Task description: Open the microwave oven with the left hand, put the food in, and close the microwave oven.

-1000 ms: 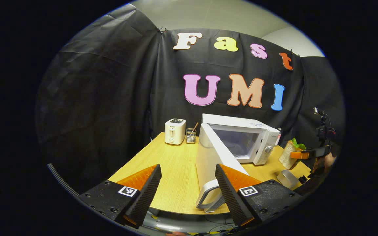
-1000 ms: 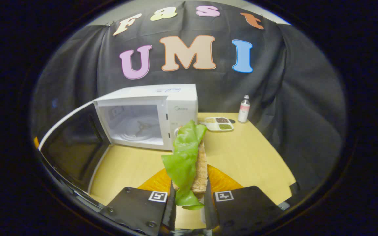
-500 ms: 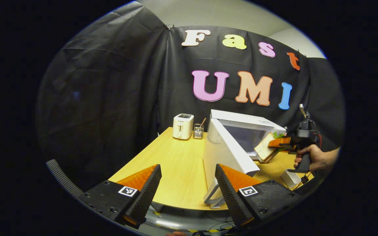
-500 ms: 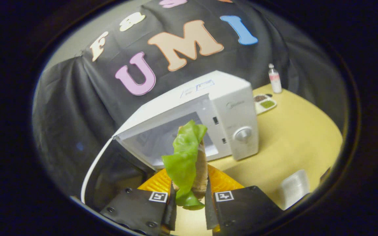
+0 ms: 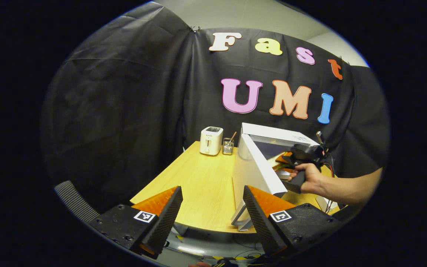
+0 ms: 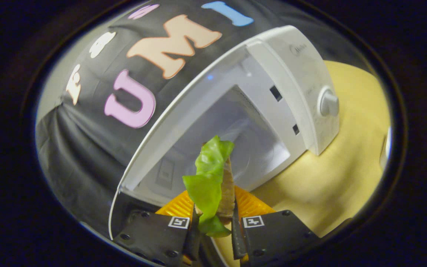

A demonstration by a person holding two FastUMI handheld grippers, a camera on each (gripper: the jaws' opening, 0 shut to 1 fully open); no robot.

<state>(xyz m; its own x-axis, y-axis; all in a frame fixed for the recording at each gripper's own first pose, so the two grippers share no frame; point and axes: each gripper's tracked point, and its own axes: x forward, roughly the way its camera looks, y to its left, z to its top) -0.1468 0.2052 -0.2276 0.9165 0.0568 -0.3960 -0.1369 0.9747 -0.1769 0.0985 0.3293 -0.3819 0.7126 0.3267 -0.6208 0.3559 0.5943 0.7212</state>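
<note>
In the left gripper view, our left gripper (image 5: 210, 218) hangs low at the near edge of the worktop (image 5: 202, 185) with its fingers wide apart and nothing between them. The microwave oven (image 5: 272, 148) stands open, its door (image 5: 254, 174) swung out toward us. Half a second ago the hand (image 5: 310, 180) with the right gripper (image 5: 287, 161) was off to the right of the oven — now it has reached up to the open mouth. A toaster (image 5: 211, 141) and a small holder (image 5: 228, 146) sit at the far end.

In the right gripper view, our right gripper (image 6: 215, 230) has its fingers pressed on the sandwich (image 6: 217, 185), lettuce to the left. The oven's cavity (image 6: 235, 137) looms much larger than before — the sandwich is right at the opening, its tip over the threshold.
</note>
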